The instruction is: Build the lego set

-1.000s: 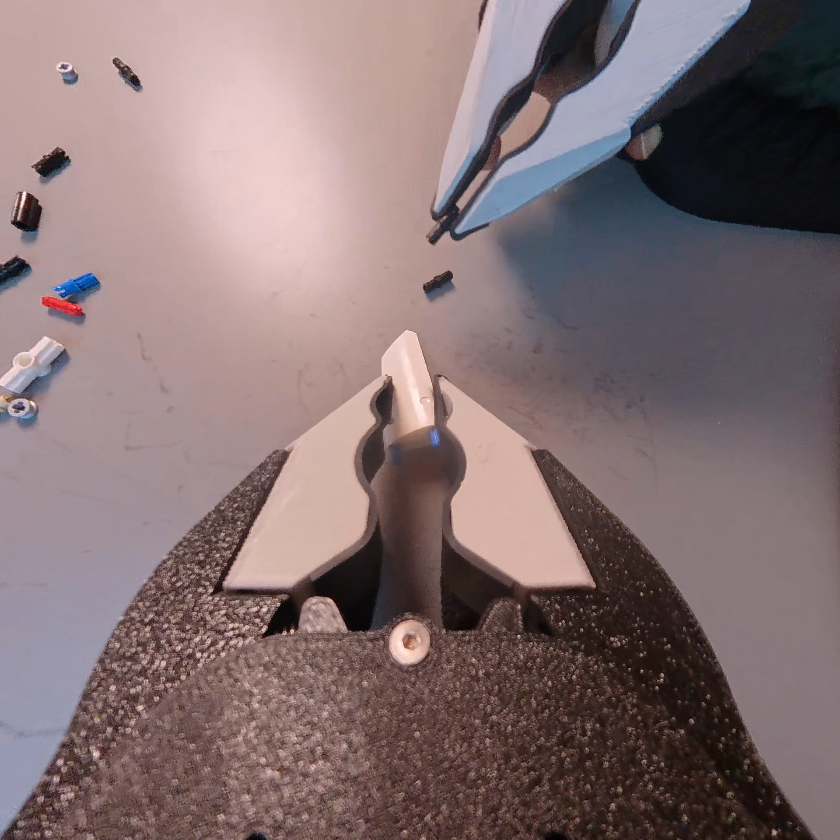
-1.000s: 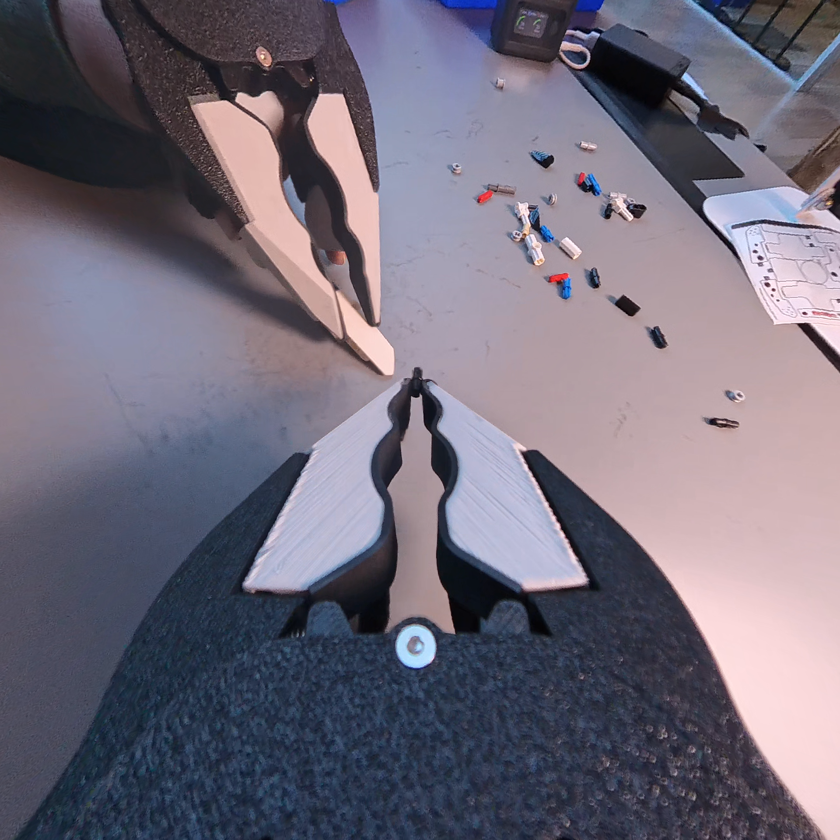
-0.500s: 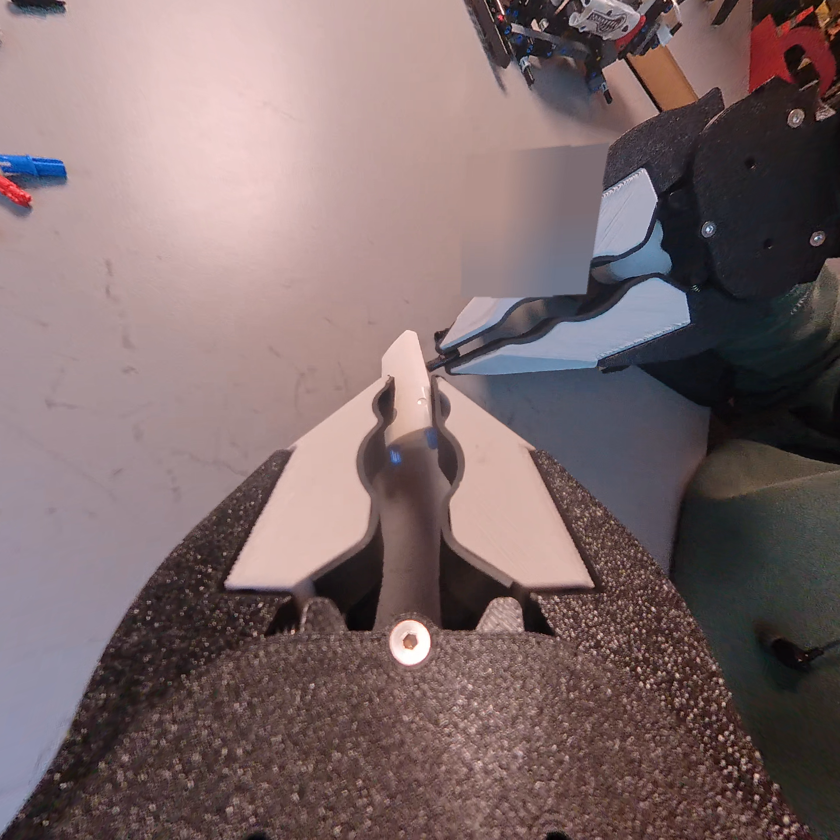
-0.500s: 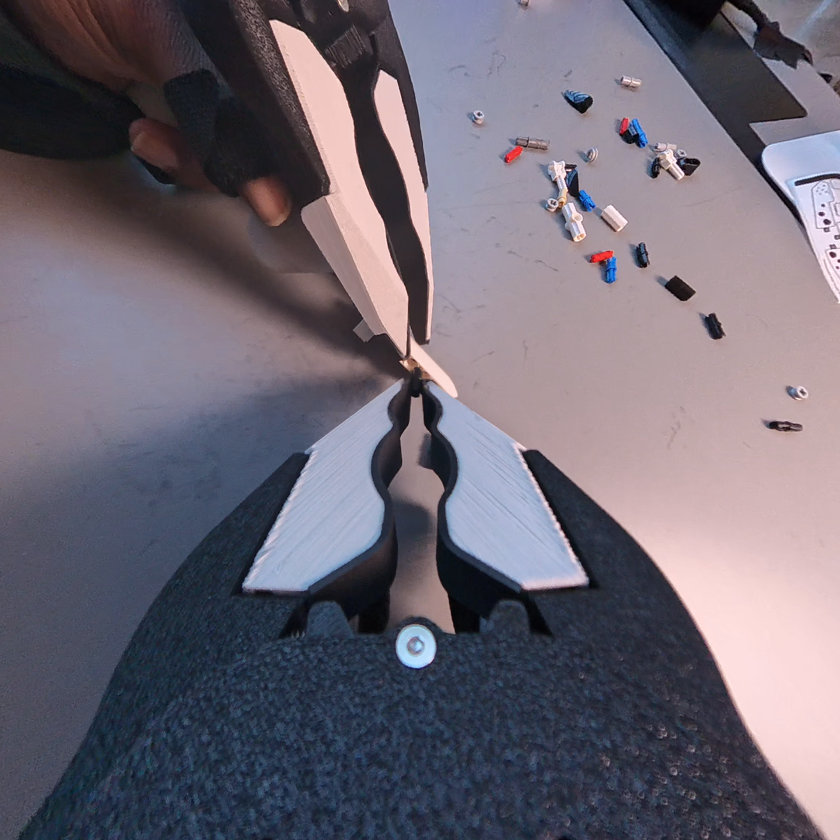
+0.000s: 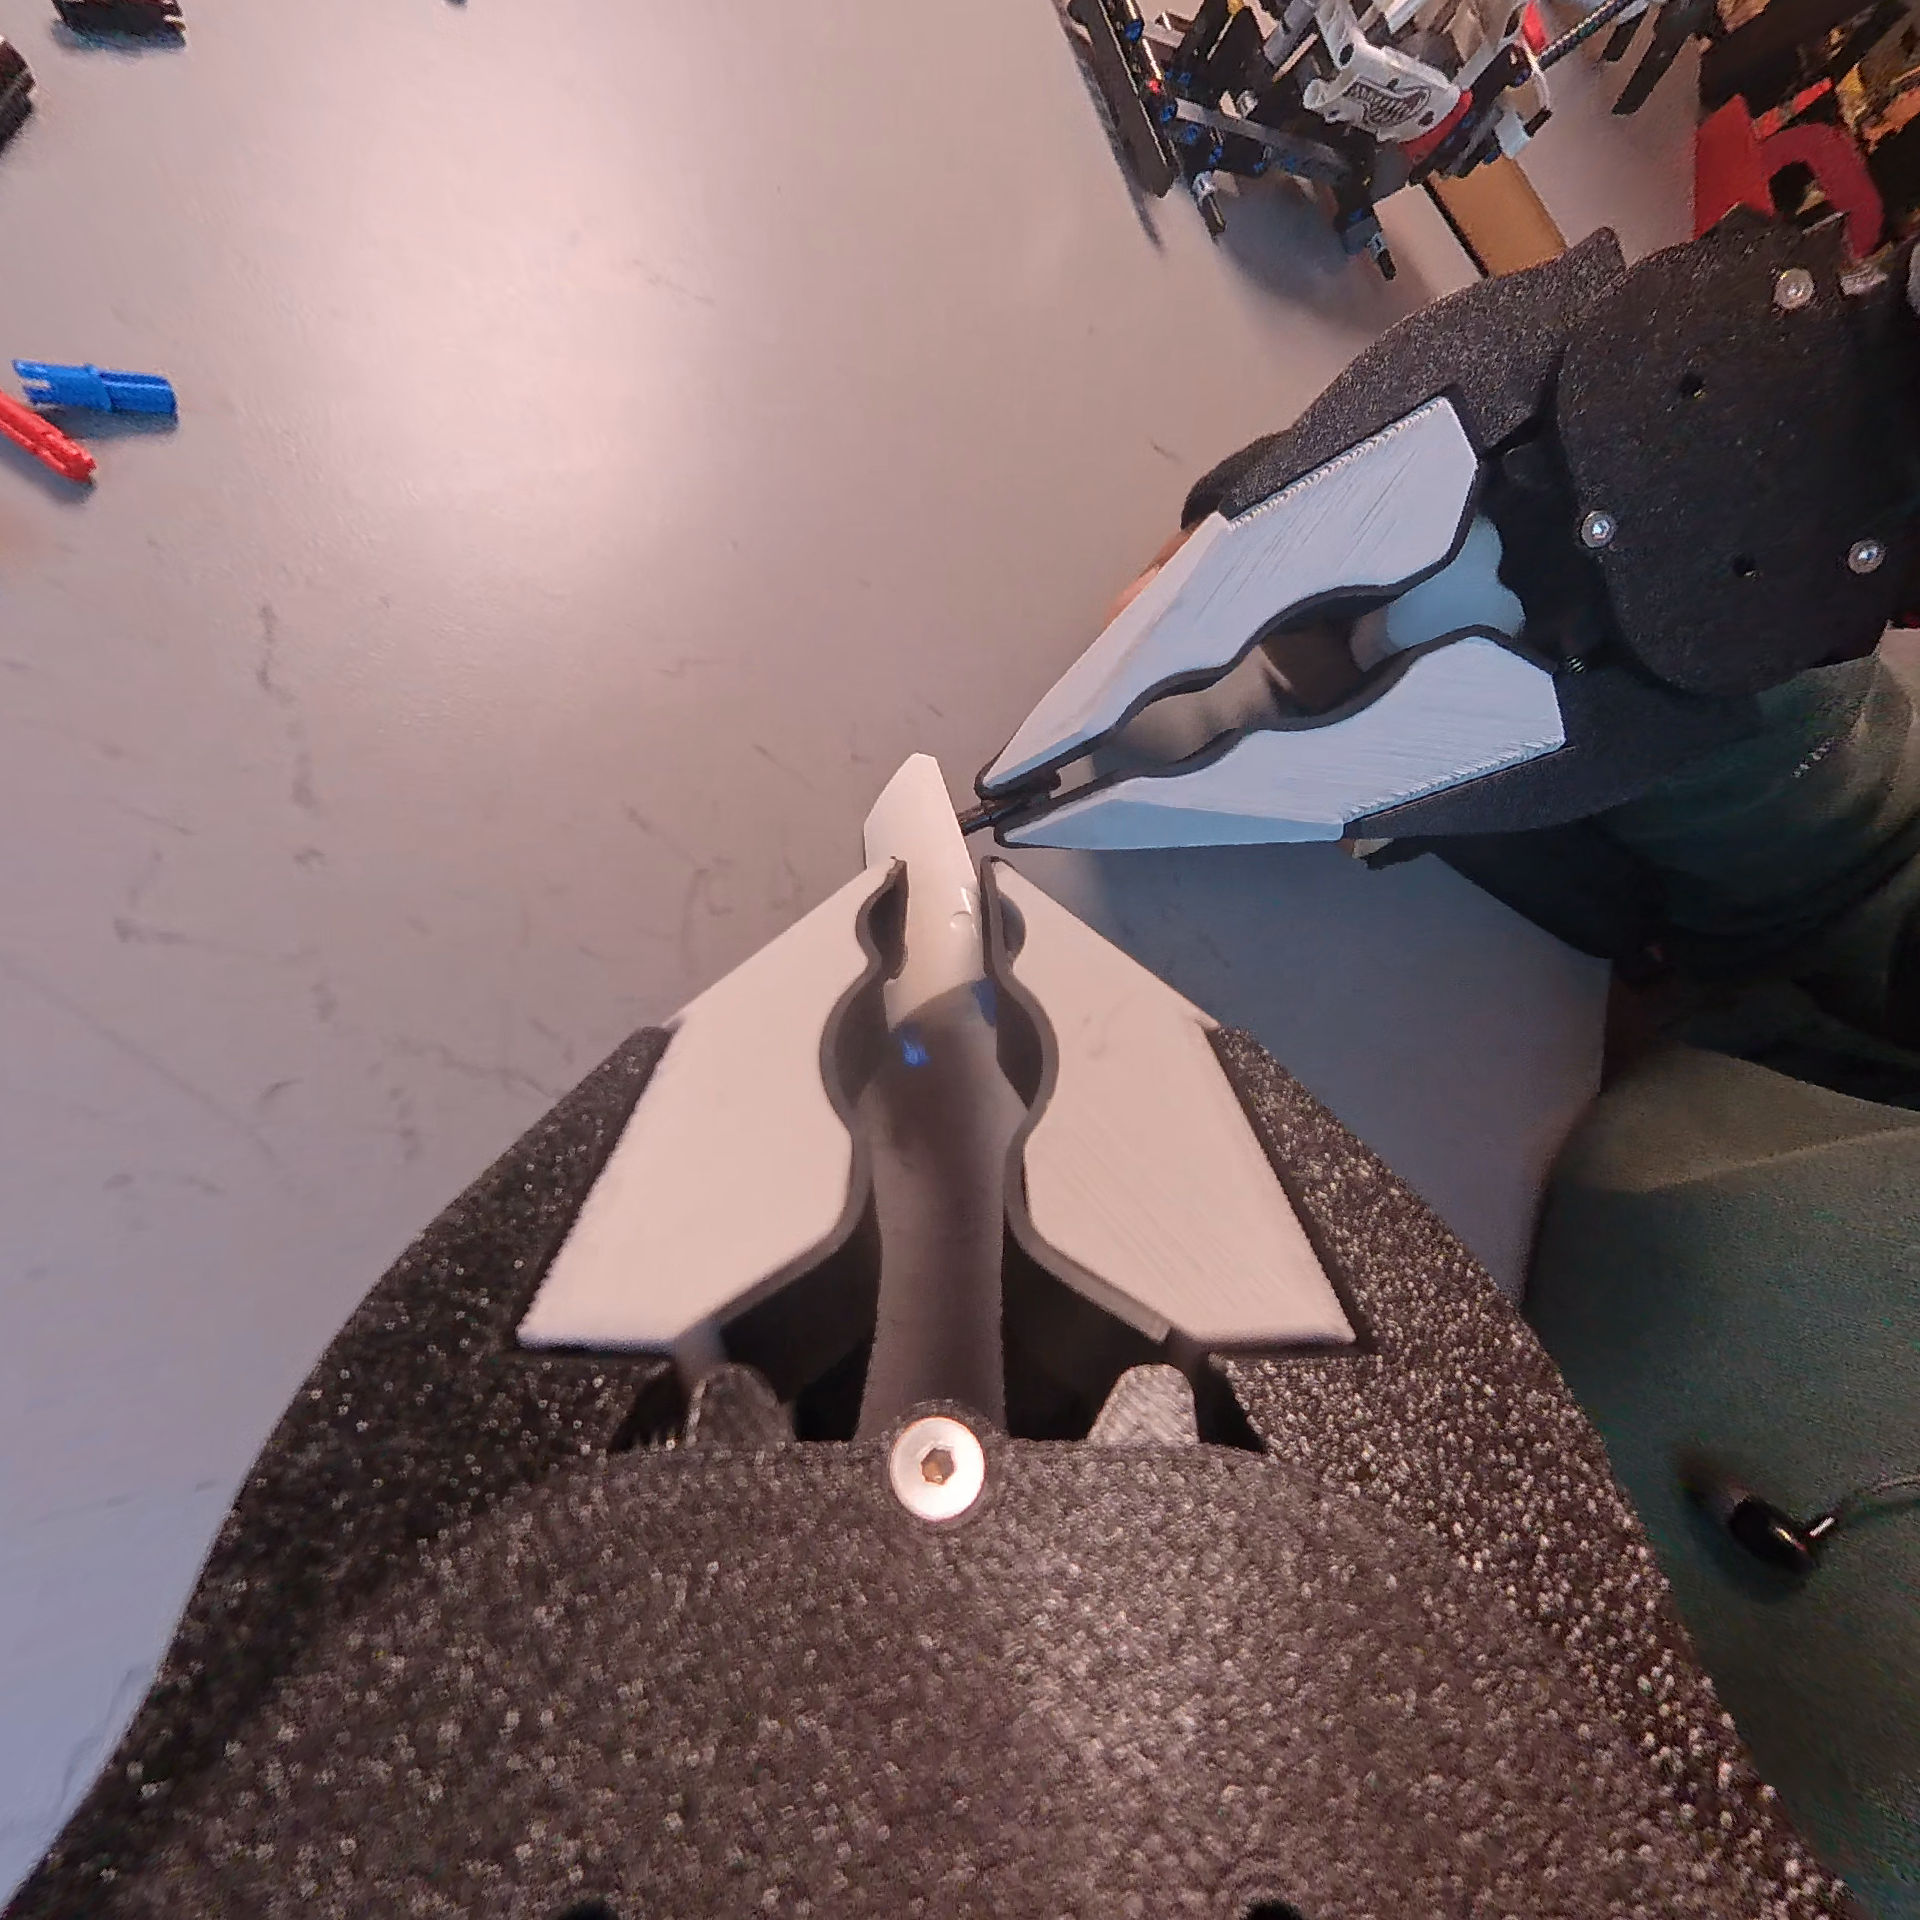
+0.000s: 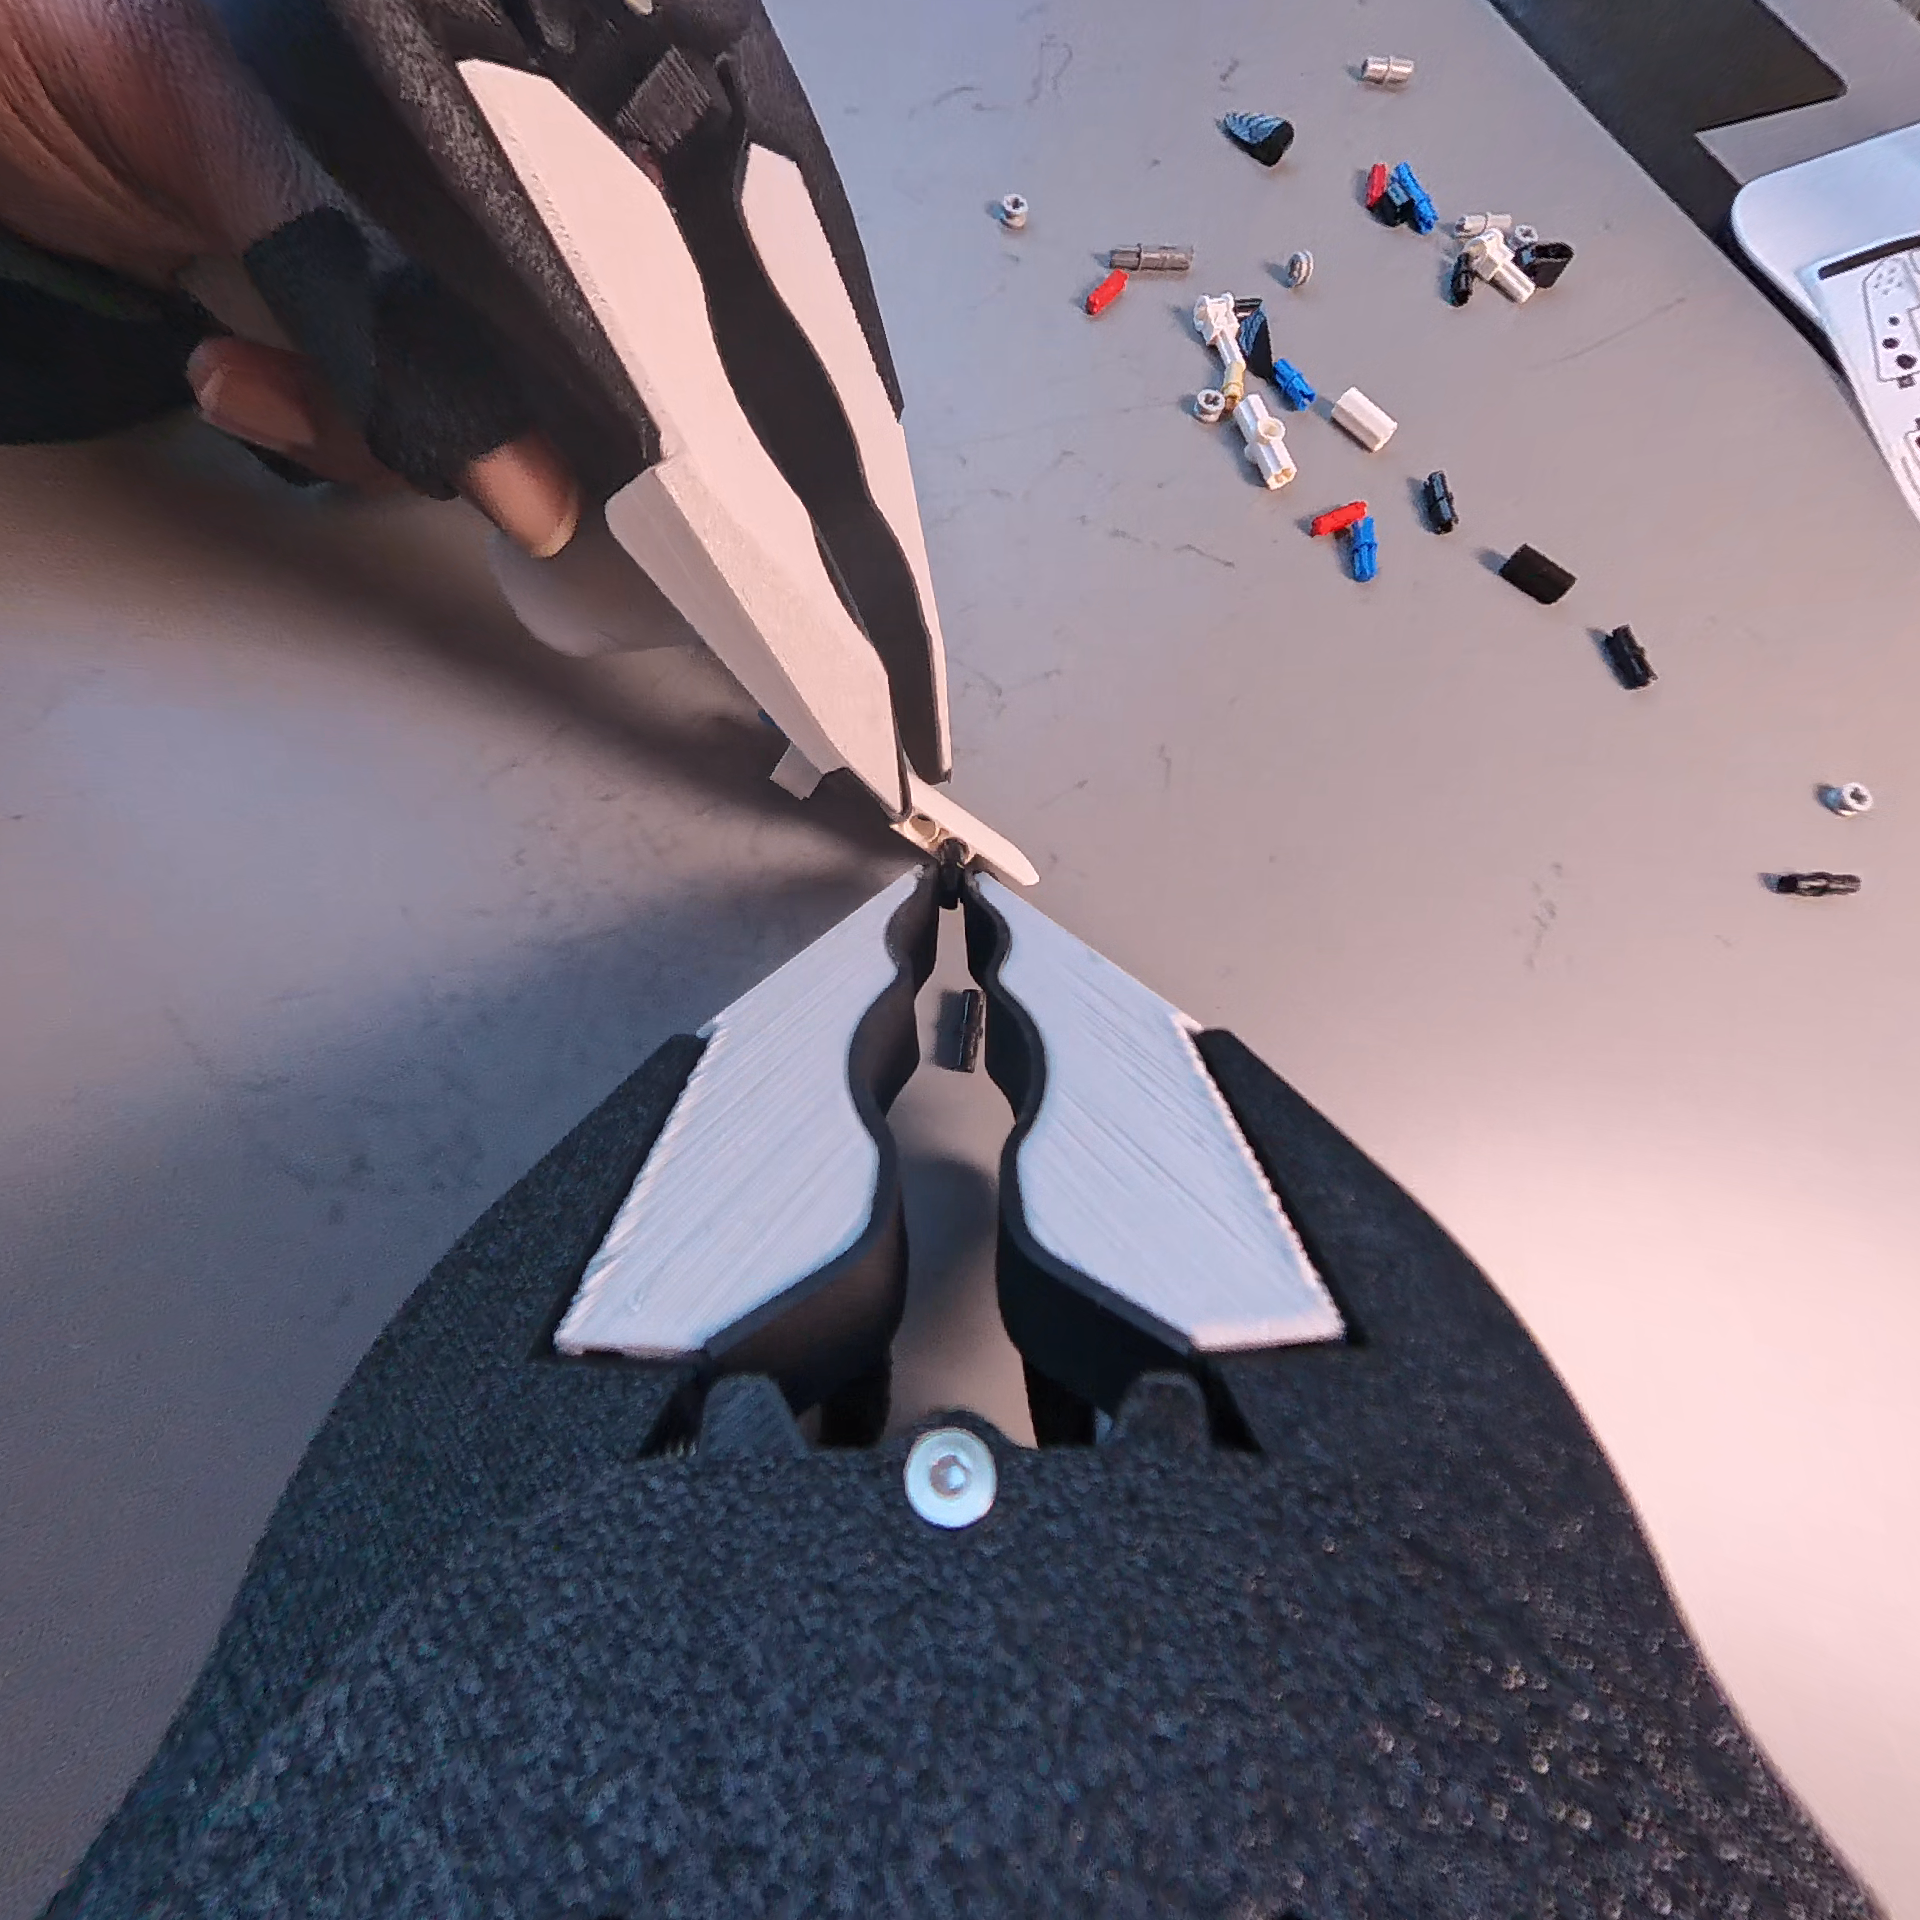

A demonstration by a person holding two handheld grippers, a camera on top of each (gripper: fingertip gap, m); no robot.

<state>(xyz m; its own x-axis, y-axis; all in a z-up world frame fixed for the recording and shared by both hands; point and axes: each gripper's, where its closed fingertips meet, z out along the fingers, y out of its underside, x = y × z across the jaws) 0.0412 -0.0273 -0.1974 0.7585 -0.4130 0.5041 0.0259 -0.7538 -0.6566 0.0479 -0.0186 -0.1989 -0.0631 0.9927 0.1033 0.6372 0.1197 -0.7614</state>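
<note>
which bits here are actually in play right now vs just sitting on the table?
In play:
- left gripper, shut on the white piece
- right gripper, shut on the small black pin, its tip at the white piece

Lying about:
- black pin on the table under the right fingers
- loose pile of parts
- red and blue pins
- instruction sheet
- built model at the table edge

A grey table (image 6: 1351, 935) fills most of both views. A printed sheet (image 6: 1870, 301) lies at its far right edge. Green clothing (image 5: 1745, 1299) shows at the right.
</note>
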